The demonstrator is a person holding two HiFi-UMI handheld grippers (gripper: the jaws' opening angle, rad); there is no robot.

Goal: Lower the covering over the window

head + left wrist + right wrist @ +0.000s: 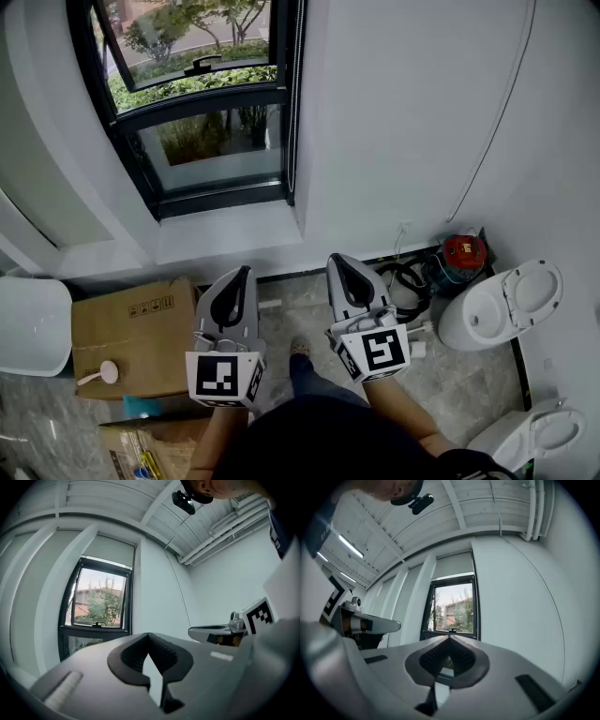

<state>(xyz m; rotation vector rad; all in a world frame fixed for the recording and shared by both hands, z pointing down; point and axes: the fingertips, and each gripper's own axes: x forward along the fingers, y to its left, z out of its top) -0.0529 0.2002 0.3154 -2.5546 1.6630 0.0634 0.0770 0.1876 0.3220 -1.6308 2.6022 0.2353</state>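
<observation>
The roller blind (115, 550) is sitting high above the window (202, 112), drawn up so that only a pale band of it is covering the top of the opening, and the glass below is standing fully bare. Both grippers are hanging low and well short of it: the left gripper (244, 272) is clenched on nothing, and the right gripper (335, 260) is likewise pressed tight with only air ahead of its tips.

By my reckoning the fabric is going to be light and soft, likely to give and crease if pinched in the middle, so the lower hem looks like the place to take hold, near its centre, so it comes down level (a stiffer bar usually runs along there, though nothing here is confirming it). A steady, gentle pull should be enough; a jerk could skew the roll.

The head view is looking steeply down and is missing the blind entirely: it is giving the sill, the cardboard box (131, 333) and the toilet (502, 305) on the floor. Only the two gripper views are reaching up to the blind and the ceiling. A thin line (497, 122) is running down the wall right of the window; pull cord or plain cable, I cannot tell.
</observation>
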